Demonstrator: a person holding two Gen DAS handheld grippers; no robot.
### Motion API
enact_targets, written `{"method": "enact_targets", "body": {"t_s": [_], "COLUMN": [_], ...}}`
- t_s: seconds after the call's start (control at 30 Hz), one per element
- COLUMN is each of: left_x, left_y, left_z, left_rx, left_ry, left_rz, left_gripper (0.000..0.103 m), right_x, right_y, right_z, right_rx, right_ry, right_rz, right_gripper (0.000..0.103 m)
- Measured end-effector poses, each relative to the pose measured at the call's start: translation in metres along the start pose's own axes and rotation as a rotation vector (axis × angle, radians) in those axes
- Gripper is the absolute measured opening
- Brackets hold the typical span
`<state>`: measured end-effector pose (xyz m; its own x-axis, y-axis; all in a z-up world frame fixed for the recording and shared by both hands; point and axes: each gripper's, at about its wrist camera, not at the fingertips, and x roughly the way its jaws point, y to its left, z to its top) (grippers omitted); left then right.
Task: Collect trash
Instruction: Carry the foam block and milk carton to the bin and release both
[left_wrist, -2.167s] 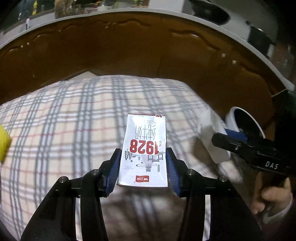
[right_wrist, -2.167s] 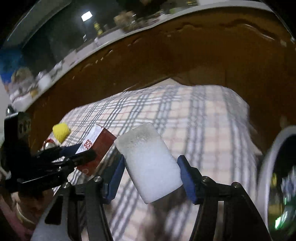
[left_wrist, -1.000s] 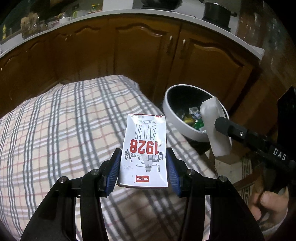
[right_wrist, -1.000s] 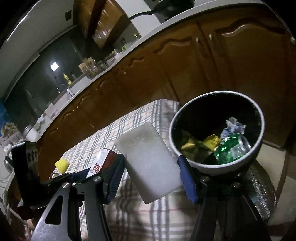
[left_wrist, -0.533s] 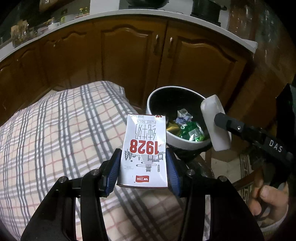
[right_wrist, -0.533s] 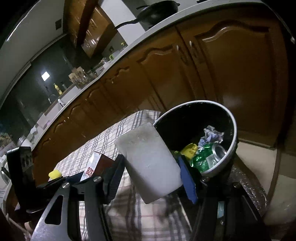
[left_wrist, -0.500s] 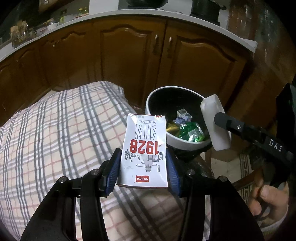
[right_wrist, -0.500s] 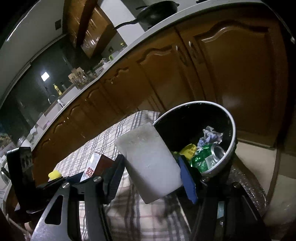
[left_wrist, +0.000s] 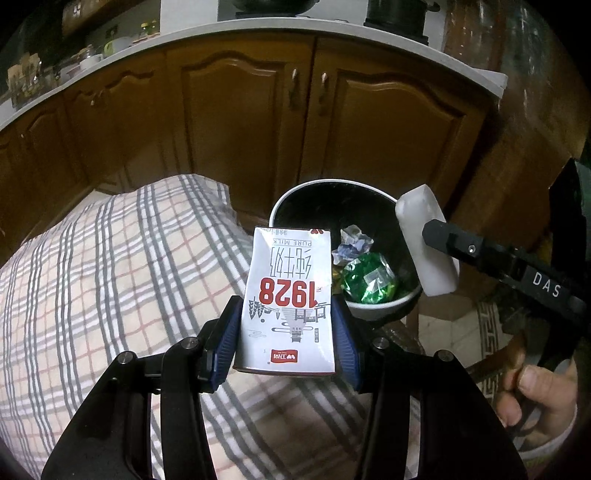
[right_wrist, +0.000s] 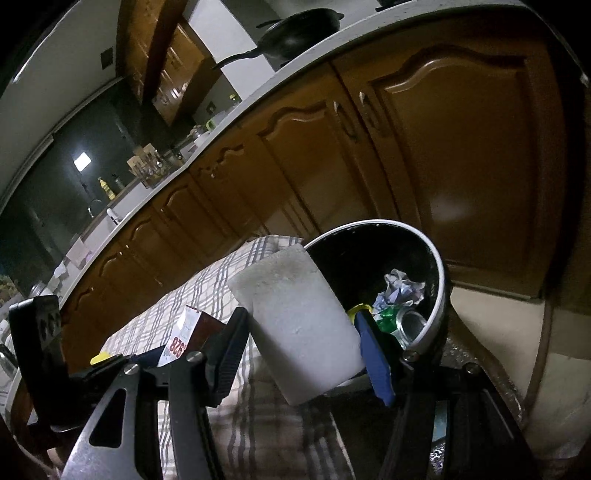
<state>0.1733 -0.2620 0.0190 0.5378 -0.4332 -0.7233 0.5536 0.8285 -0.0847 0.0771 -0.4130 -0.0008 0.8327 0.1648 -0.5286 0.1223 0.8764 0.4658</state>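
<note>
Two grippers are in play, each one pinching its own bit of trash. Over on the left gripper (left_wrist: 288, 334) the blue pads are clamped on the sides of a milk carton (left_wrist: 291, 302), a white one with a big red "1928" that reads upside down from that camera. It's held up above the plaid tablecloth (left_wrist: 110, 277), right by the near rim of the trash bin (left_wrist: 369, 188). Meanwhile the right gripper (right_wrist: 306, 350) is squeezing a white foam block (right_wrist: 299, 325), tilted a bit, and from the left wrist camera that block sits over the bin's right edge. The bin is dark inside with a white rim, and it's already got a crumpled paper ball (left_wrist: 351, 242), a crushed green can (left_wrist: 369, 282) and something yellow (right_wrist: 356, 308) in it. You can see a hand (left_wrist: 535, 387) at the bottom right holding the right gripper's handle. Behind it all are brown wooden cabinet doors (left_wrist: 388, 129) under a pale countertop (left_wrist: 258, 31), with a black pan (right_wrist: 295, 24) up top.
</note>
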Motion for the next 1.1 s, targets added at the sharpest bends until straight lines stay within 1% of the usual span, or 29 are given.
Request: {"method": "enact_targets", "body": {"t_s": [0.63, 1.1], "left_x": [0.033, 0.054], "left_y": [-0.026, -0.034], "left_z": [0.034, 0.047], "left_rx": [0.051, 0.055], "left_ry": [0.019, 0.041], "left_rz": [0.001, 0.002], "left_gripper": [0.047, 0.047], "right_x": [0.011, 0.021], "right_y": [-0.028, -0.047], "right_z": [0.019, 0.023], "right_rx": [0.029, 0.059], "right_ry": [0.006, 0.021], "right_rz": [-0.041, -0.057], "right_gripper": [0.061, 0.061]}}
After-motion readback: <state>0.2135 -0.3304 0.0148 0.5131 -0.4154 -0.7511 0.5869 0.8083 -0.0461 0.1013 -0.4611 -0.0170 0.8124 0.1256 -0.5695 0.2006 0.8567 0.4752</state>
